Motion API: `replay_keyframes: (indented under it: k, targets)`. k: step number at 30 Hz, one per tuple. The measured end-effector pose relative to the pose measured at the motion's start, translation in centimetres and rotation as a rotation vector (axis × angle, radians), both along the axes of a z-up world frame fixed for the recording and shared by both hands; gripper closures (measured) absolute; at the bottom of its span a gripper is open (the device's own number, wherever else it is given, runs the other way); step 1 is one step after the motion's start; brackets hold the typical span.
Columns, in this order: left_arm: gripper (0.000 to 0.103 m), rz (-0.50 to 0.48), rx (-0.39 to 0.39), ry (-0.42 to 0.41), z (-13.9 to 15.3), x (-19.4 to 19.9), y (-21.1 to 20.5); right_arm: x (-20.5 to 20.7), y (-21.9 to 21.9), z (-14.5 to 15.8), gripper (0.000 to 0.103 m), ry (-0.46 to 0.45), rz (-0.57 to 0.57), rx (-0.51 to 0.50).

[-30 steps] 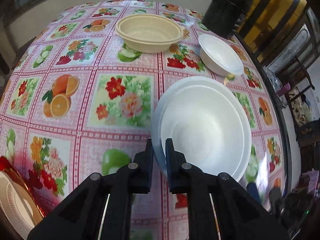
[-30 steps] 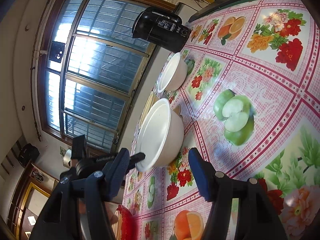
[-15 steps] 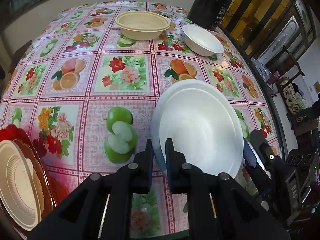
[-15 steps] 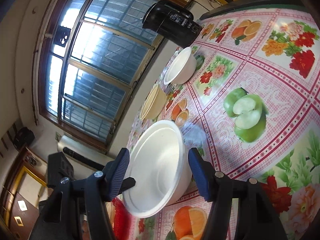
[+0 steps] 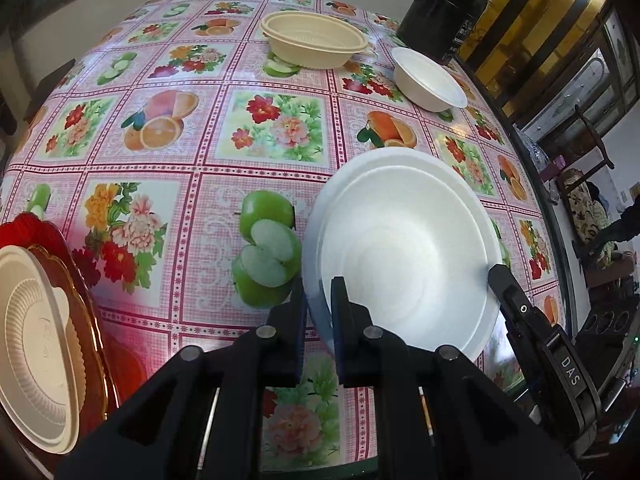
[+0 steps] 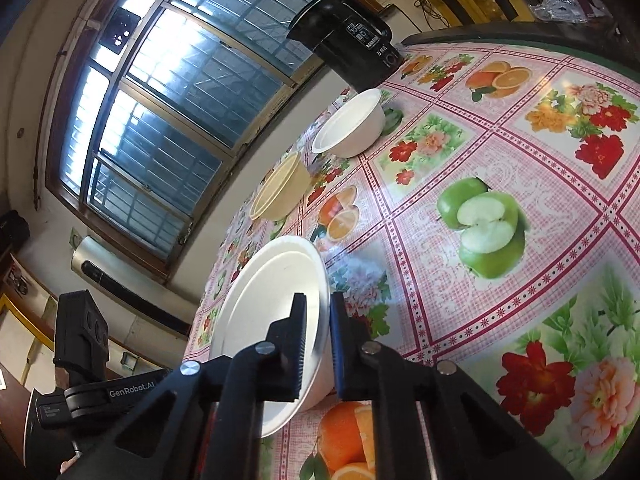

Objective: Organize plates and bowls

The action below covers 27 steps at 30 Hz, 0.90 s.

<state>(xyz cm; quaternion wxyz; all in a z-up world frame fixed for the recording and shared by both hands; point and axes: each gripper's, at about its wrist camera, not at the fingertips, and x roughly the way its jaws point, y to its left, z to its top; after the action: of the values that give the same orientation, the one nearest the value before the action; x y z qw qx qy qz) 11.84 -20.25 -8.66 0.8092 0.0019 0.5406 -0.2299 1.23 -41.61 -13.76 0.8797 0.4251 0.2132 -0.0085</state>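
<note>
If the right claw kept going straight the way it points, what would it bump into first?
Nothing new: the right claw is already pinched on the big white bowl. Beyond it, probably the flowery tablecloth near the cream bowl, though depth is unclear.

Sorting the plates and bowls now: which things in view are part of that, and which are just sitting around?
Part of the job:
- large white bowl, rim pinched by left tool and right tool
- small white bowl
- beige bowl
- beige plate on the red tray

Just sitting around:
- black appliance
- fruit-print tablecloth
</note>
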Motion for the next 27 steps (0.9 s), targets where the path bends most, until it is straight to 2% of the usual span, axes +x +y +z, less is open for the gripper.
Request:
replay_keyframes:
  k: [13,20,27]
  targets:
    - [0.09,-0.119,-0.005,-0.073,1.2,-4.4,-0.8,-4.8,-0.5,-1.1,0.096,0.014,-0.041,0.089]
    - [0.089,-0.148,-0.06,-0.129,3.6,-6.9,0.5,-7.2,0.0,1.7,0.096,-0.051,-0.051,0.073]
    - [0.089,-0.089,-0.128,-0.219,7.5,-7.9,5.1,-6.5,2.6,5.2,0.095,-0.127,0.01,0.04]
